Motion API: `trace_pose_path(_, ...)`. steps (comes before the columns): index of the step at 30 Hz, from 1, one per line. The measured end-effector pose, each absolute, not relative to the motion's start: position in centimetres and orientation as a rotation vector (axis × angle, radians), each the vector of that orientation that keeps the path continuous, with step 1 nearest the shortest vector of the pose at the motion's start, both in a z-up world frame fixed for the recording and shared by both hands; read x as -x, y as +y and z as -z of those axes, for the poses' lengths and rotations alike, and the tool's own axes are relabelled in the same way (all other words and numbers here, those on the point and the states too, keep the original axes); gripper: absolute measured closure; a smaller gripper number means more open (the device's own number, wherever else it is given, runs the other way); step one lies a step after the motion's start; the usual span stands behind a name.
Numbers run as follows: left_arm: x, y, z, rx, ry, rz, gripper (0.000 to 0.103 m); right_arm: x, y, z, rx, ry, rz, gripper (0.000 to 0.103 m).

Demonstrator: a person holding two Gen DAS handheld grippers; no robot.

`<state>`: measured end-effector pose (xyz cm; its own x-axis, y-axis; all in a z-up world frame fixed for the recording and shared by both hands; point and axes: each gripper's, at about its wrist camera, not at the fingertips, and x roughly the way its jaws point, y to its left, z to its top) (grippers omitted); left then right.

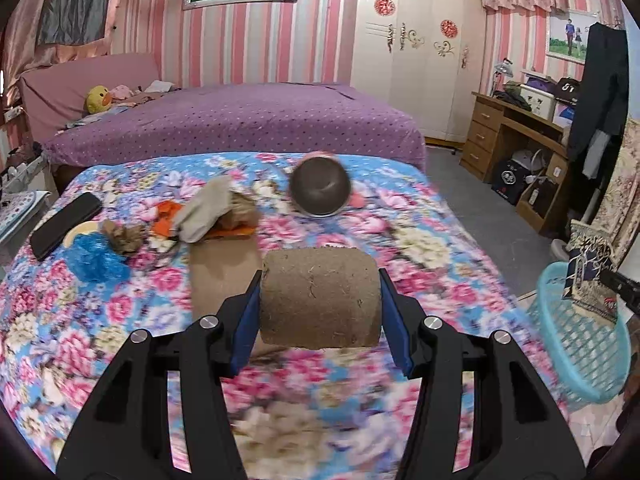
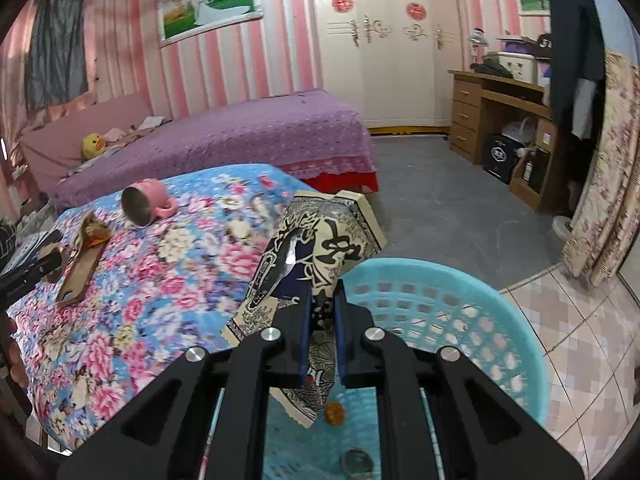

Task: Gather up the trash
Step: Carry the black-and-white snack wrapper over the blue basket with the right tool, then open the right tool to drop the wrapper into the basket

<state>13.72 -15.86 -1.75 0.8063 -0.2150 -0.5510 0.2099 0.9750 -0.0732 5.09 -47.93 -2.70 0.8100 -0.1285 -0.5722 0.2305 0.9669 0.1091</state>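
- Left wrist view: the left gripper (image 1: 320, 304) sits low in the middle of the frame, its blue-padded fingers (image 1: 249, 312) clamped on either end of a brown cardboard roll (image 1: 320, 298), which is lifted clear above the floral bed cover (image 1: 120, 320).
- Further up the cover, left of centre, lie more scraps: a blue plastic wad (image 1: 94, 256), a crumpled brown paper ball (image 1: 124, 236), an orange wrapper (image 1: 166, 220) under a beige paper piece (image 1: 208, 208), and a flat cardboard strip (image 1: 224, 272).
- A black phone (image 1: 66, 218) rests at the left edge, and a pink mug (image 1: 320, 190) lies on its side near the top of the cover.
- Right wrist view: the right gripper (image 2: 322, 340) has its fingers (image 2: 304, 336) drawn narrow, pinching a patterned snack bag (image 2: 316, 248) that stands up over the rim of the light blue basket (image 2: 460, 300) in the lower right of the frame.
- Inside the basket, a small orange-brown lump (image 2: 334, 414) lies beside the bag's lower end, and a round metallic item (image 2: 356, 462) lies at the bottom edge.
- The basket sits on the floor just beside the bed.
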Motion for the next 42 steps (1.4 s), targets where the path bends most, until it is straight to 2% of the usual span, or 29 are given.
trace_pose_path(17,-9.3,-29.5,0.3,-0.065,0.534,0.424,0.05,-0.7,-54.5,3.4,-0.209,0.601,0.3,0.092)
trace_pose_path(33,-8.0,-40.5,4.4,-0.113,0.64,0.605,0.049,1.7,-58.4,4.3,-0.228,0.615,0.368,0.092)
trace_pose_path(34,-8.1,-40.6,4.4,-0.113,0.64,0.611,0.047,1.7,-58.4,4.3,-0.231,0.616,0.367,0.092)
trace_pose_path(36,-8.1,-40.5,4.2,-0.116,0.629,0.598,0.027,1.6,-58.4,4.4,-0.227,0.622,0.367,0.092)
trace_pose_path(38,-8.2,-39.9,3.8,-0.113,0.607,0.578,0.019,1.5,-58.2,4.6,-0.219,0.63,0.367,0.092)
trace_pose_path(42,-9.1,-38.1,3.2,-0.112,0.598,0.532,0.01,1.3,-57.8,4.8,-0.201,0.642,0.365,0.092)
